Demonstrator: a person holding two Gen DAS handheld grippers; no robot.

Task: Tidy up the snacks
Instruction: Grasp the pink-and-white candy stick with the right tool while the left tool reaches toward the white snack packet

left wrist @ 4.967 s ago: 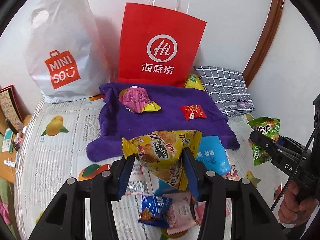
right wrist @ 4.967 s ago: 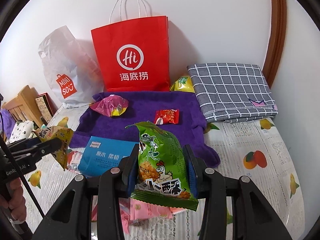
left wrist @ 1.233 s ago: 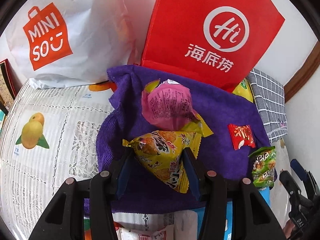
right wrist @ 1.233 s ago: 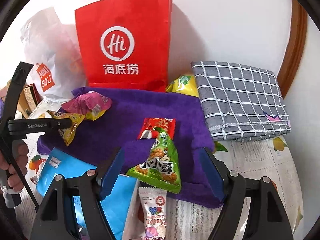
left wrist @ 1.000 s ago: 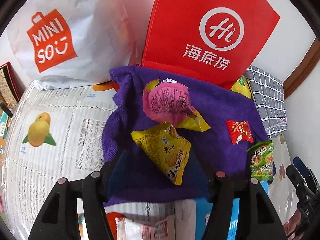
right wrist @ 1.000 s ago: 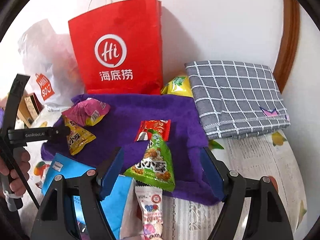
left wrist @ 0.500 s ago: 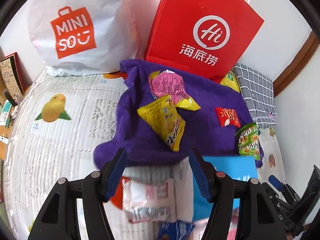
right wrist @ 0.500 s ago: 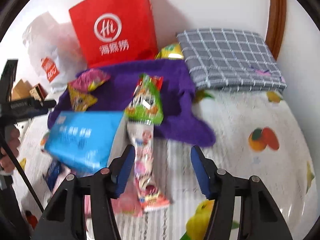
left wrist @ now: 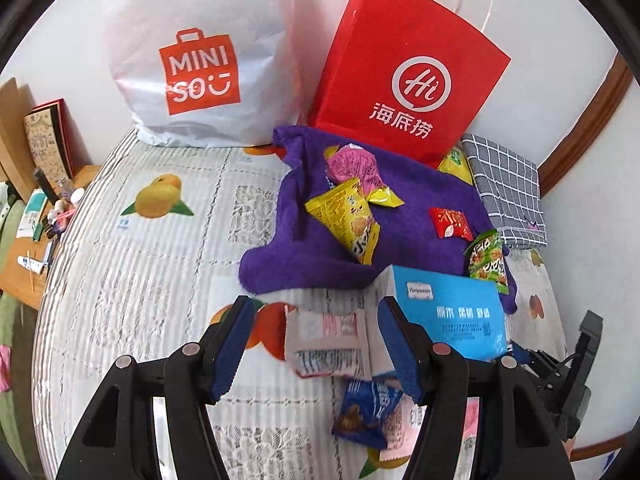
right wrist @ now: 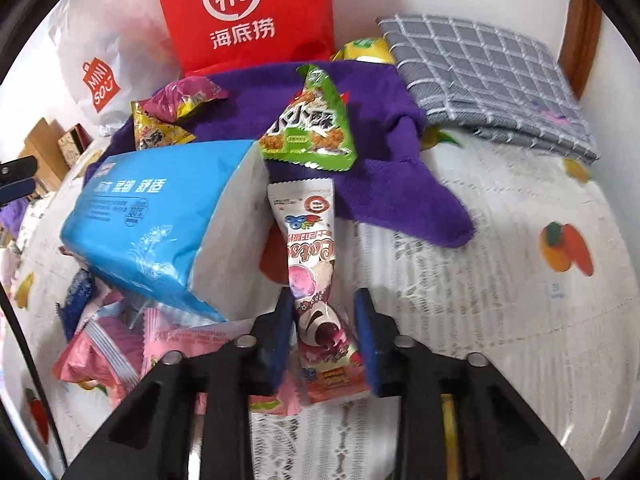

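Both hands have just let go of a snack on the purple towel [left wrist: 404,248]: the yellow packet [left wrist: 348,220] that the left tongs [left wrist: 313,306] carried a moment ago now lies there beside the pink wrapped sweet [left wrist: 352,164], and the green packet [right wrist: 310,128] from the right tongs [right wrist: 324,295] rests on the towel's near edge, close to a small red packet [left wrist: 450,222]. That makes four snacks gathered on the towel. The left tongs hang released and empty above a white packet [left wrist: 326,336] on the fruit-print cloth [left wrist: 160,280]. The right tongs have dropped to the loose pile and are clenched on the lower end of a long pink ice-cream packet [right wrist: 310,240], which lies flat beside the blue tissue pack [right wrist: 152,220], so I take it as the next one to go across. More pink packets [right wrist: 104,356] and a small blue one [left wrist: 368,408] wait in the pile. The red paper bag [left wrist: 408,80] and the white plastic bag [left wrist: 200,60] stand against the wall; I cannot see what is in either.
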